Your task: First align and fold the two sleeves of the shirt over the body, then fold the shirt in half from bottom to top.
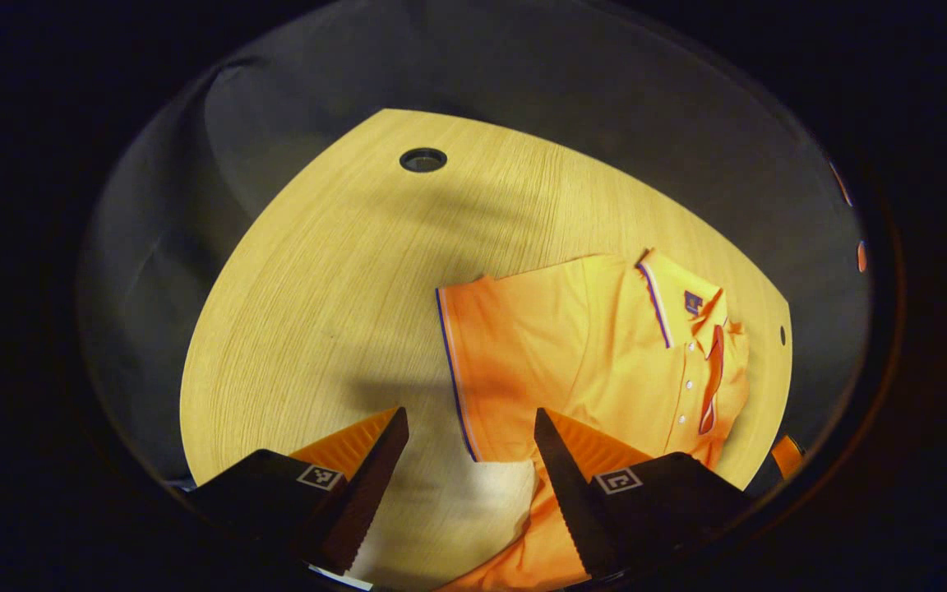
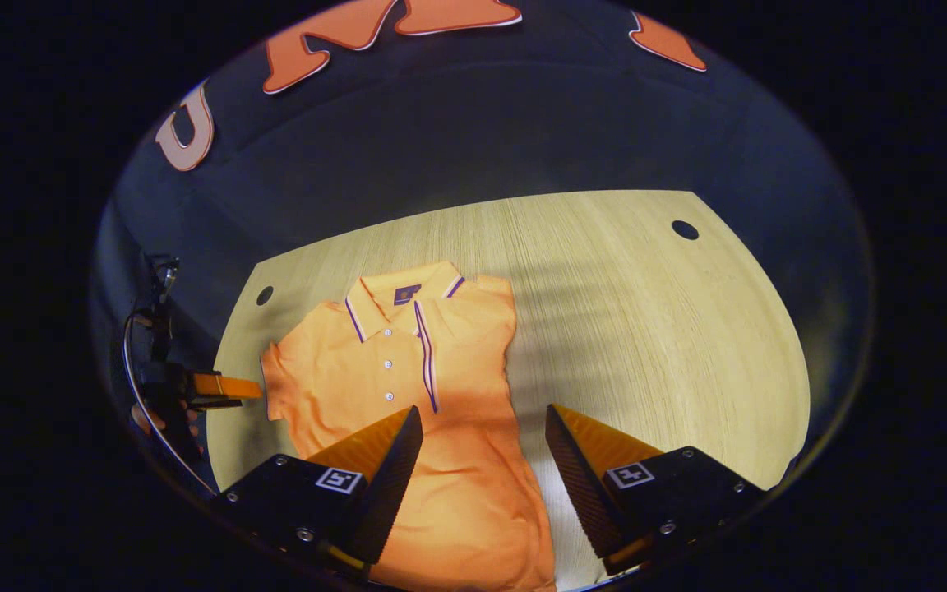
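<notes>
Left gripper view: my left gripper (image 1: 471, 460) hangs spread and empty over the near edge of the pale wood-grain table (image 1: 317, 288). The orange short-sleeved polo shirt with purple trim (image 1: 588, 345) lies flat toward the table's right edge; its striped sleeve cuff (image 1: 453, 370) is just ahead of my fingers, likely my next pinch.

Right gripper view: my right gripper (image 2: 483, 448) hovers wide open above the shirt's lower body. This side's sleeve looks already folded over the body. The left gripper is off the table's left edge, hand-held.
</notes>
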